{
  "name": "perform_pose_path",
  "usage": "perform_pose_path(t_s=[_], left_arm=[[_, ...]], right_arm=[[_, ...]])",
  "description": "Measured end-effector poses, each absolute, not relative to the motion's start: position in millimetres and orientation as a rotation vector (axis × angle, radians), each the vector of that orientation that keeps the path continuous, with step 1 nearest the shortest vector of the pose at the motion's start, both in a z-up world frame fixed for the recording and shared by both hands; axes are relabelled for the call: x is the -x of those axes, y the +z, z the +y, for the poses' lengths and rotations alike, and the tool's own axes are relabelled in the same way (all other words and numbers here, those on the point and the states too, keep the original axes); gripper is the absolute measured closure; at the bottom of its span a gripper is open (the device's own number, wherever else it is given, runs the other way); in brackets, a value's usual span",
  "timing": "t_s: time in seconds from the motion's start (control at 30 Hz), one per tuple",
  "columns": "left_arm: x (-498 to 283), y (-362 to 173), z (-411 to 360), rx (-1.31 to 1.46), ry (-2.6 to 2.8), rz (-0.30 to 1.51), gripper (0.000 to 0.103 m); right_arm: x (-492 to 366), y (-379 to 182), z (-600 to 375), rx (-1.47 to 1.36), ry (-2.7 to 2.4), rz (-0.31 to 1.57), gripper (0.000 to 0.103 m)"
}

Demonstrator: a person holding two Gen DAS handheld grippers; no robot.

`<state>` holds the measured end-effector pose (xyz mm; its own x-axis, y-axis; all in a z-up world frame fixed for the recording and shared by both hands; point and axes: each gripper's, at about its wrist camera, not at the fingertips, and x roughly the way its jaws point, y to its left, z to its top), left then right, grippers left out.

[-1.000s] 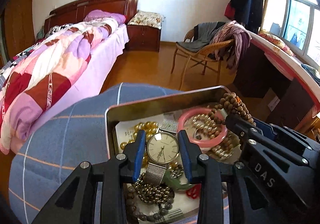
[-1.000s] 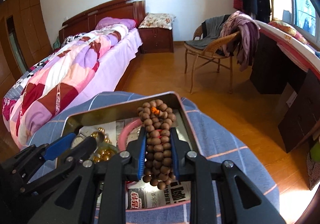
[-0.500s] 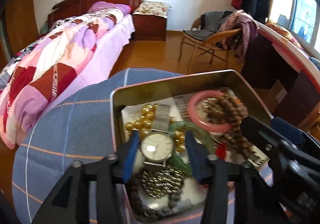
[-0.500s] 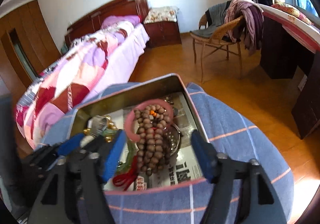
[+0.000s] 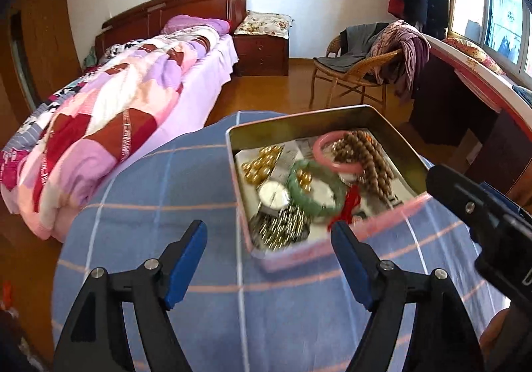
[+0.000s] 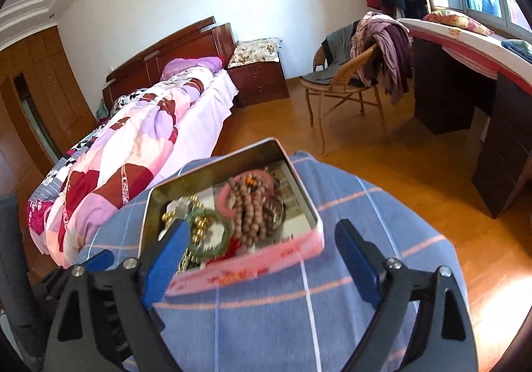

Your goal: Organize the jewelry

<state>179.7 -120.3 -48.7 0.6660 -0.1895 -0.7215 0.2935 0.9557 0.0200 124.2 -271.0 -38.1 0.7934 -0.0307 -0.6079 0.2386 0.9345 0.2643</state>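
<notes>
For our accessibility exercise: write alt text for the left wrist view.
An open pink tin of jewelry sits on a blue checked cloth, holding a watch, green bangle, pink bangle and brown beads. The left tongs hang open and empty before it.

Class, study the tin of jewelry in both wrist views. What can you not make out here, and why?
- Watch, left wrist view: dial blurred, unreadable.
- Printed paper lining the tin: text too small and blurred.
- Tin, right wrist view: its near left corner is hidden behind a finger of the right gripper.
- Right gripper, left wrist view: cut off by the right edge.
</notes>
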Motion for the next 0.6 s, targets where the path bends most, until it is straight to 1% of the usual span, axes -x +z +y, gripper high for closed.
perform_pose_path(t_s=[0.27,0.33,0.37,0.53,0.6], left_arm=[[-114.8,-32.2,-94.2,-0.179,-0.222,0.717,0.026],[-101.6,-29.6,-87.8,-0.169,-0.211,0.707,0.025],[-93.3,-28.5,-81.8,-0.146,-0.212,0.708,0.025],[-68.0,-28.1,-66.1,-0.064,-0.231,0.724,0.019],[-57.2,-26.6,-60.9,-0.044,-0.225,0.727,0.018]], right_arm=[[-70.5,-36.6,-250.2,-0.279,-0.184,0.640,0.006],[-53.6,-33.9,-247.9,-0.284,-0.193,0.622,0.001],[-44.5,-31.7,-245.9,-0.281,-0.204,0.608,0.000],[-17.7,-20.2,-236.9,-0.252,-0.234,0.556,0.000],[-10.6,-15.2,-232.3,-0.245,-0.231,0.543,0.000]])
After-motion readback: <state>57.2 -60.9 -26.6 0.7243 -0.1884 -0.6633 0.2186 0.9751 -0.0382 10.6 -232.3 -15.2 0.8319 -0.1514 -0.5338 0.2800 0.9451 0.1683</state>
